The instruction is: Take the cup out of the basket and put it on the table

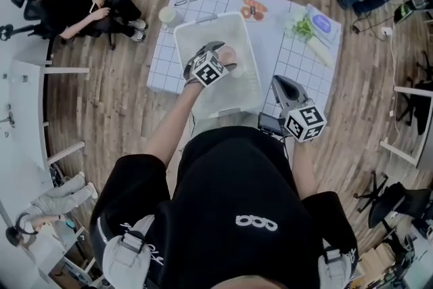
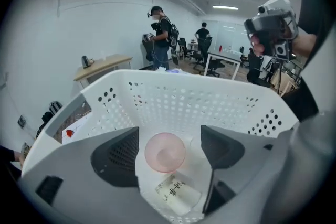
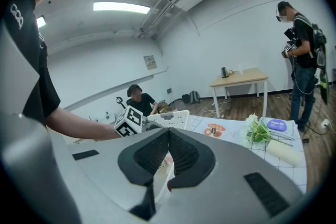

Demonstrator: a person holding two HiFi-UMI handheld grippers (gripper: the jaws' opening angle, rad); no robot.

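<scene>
In the head view the pick-up step was in hand: the left gripper [image 1: 225,56] dipped inside the white basket [image 1: 183,34] on the table [image 1: 287,57], while the right gripper [image 1: 283,86] hung just outside the basket's near corner. The left gripper view showed the jaws wide apart, with the pink cup [image 2: 165,151] on the basket floor between them, untouched. The next move would likely be to close on it, then lift. The right gripper view showed jaws together, holding nothing
</scene>
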